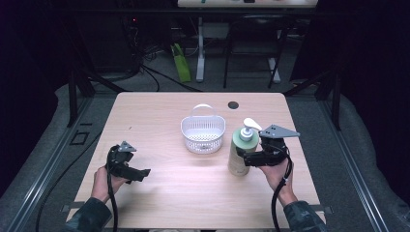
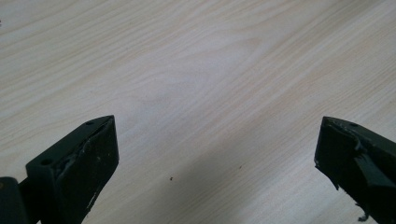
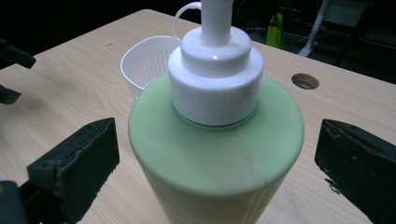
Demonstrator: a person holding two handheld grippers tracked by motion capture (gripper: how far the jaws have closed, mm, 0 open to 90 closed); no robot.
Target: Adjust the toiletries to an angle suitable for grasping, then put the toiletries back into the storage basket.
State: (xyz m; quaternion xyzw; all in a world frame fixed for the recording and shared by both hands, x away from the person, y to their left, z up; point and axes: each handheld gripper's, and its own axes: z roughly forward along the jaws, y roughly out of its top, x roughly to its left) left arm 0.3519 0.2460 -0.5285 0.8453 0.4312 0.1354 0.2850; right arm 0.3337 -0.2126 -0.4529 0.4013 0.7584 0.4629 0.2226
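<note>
**Green pump bottle stands between open jaws**

The pale green plastic bottle with a white pump (image 1: pixel 241 150) is seen upright right of centre, flanked untouched by the wide-spread right gripper (image 3: pixel 217 158). The left gripper (image 2: pixel 217 154) is held open over bare wooden table (image 2: pixel 187 70).

White slotted basket (image 1: pixel 203 134) mid-table (image 1: pixel 159 111), handle upright; round cable hole (image 1: pixel 233 105) just behind; green bag (image 1: pixel 181 63) on floor.

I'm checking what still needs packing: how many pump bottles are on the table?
1. The green pump bottle stands upright on the table's right side, just right of the white basket, between the open jaws of the right gripper. None seems hidden.
</note>
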